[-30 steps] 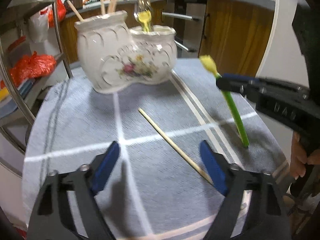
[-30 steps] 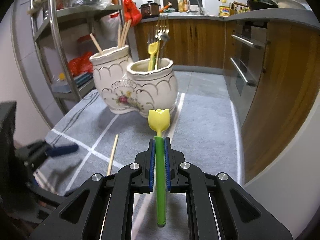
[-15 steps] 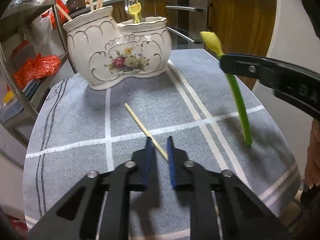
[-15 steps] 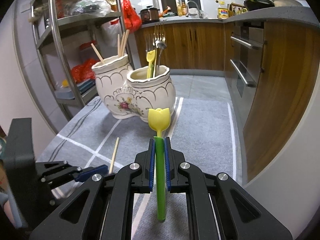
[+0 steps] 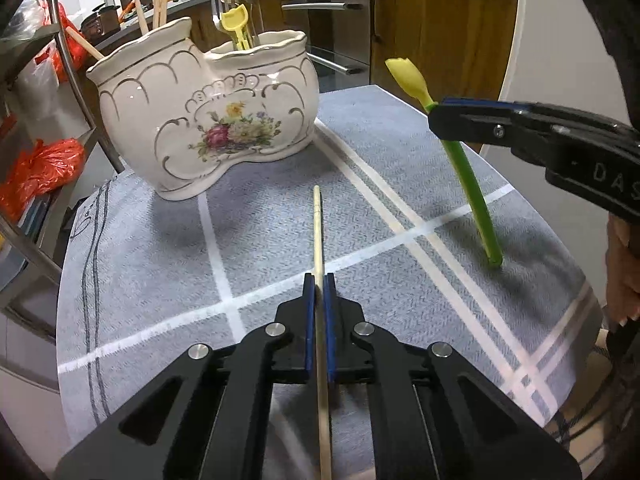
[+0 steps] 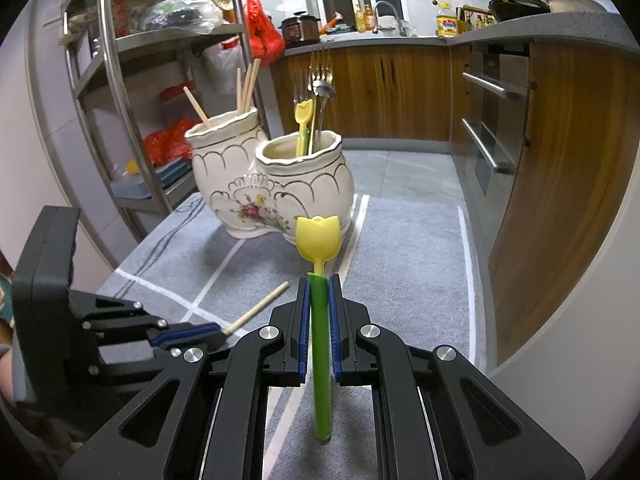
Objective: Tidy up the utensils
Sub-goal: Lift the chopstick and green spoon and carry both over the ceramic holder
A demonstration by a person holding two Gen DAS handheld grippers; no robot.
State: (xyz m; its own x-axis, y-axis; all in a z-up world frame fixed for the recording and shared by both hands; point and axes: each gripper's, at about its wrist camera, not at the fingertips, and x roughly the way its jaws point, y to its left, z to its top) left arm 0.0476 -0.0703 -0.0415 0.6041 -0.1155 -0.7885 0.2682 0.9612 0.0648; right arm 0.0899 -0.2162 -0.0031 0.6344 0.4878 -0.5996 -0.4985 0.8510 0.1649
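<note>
So both grippers have something in them right now. The left gripper (image 5: 319, 280) has its blue pads pressed together on a wooden chopstick (image 5: 318, 232), pinching it partway along so the front end sticks out ahead over the grey tablecloth (image 5: 160, 280) and the back end runs under the gripper toward the camera. In the right wrist view you can see that same left gripper (image 6: 218, 330) from the side, with the chopstick (image 6: 260, 308) poking up at a slant out of it. The right gripper (image 6: 319, 280) is clamped on a green-handled spoon with a yellow tulip-shaped head (image 6: 320, 320), gripped high on the handle just below the yellow part; the spoon stands nearly upright, a bit tilted, with its bottom tip at or just above the cloth, can't say which. The left view shows that spoon (image 5: 472, 192) off to the right, well apart from the chopstick. Behind both sits the white ceramic utensil holder with flowers painted on it (image 5: 208, 120), two compartments: the left one has wooden chopsticks (image 6: 246, 84) in it, the right one has metal forks (image 6: 318, 64) plus another yellow and green spoon (image 6: 303, 120). There's a metal shelf rack (image 6: 116, 80) off to the left with red plastic bags on it.
</note>
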